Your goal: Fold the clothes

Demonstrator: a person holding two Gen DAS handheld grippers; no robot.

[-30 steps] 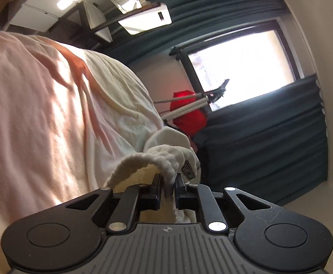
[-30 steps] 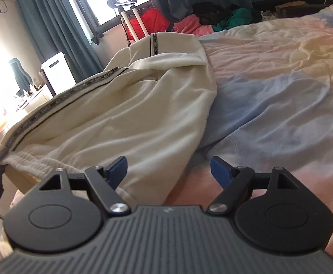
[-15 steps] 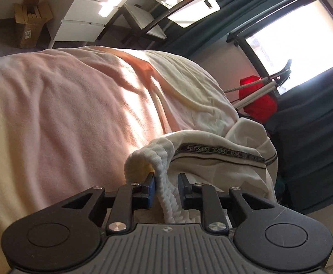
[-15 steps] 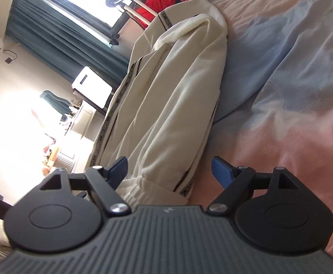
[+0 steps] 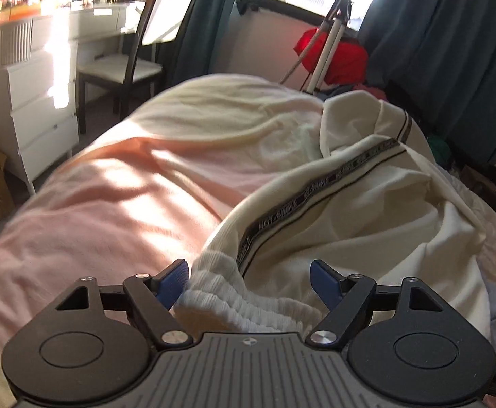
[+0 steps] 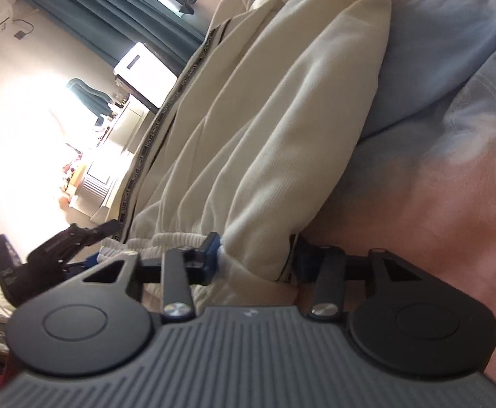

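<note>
Cream sweatpants [image 5: 366,210] with a black lettered side stripe lie along the bed; they also show in the right wrist view [image 6: 264,119]. Their ribbed waistband [image 5: 244,302] lies between the blue pads of my left gripper [image 5: 249,280], which is open. My right gripper [image 6: 254,255] is partly open with a fold of the pants' waist end between its pads; I cannot tell if the pads press on it. The left gripper shows as a dark shape in the right wrist view [image 6: 74,241].
The bed has a pink and blue cover [image 6: 434,170], pink in the left wrist view [image 5: 112,204]. A white dresser [image 5: 27,102], a chair [image 5: 129,68] and dark curtains [image 5: 451,51] stand beyond. A red bag [image 5: 332,57] leans by the window.
My left gripper has opened and let go of the waistband, which now lies on the bed. My right gripper has moved in around the pants' waist end and narrowed.
</note>
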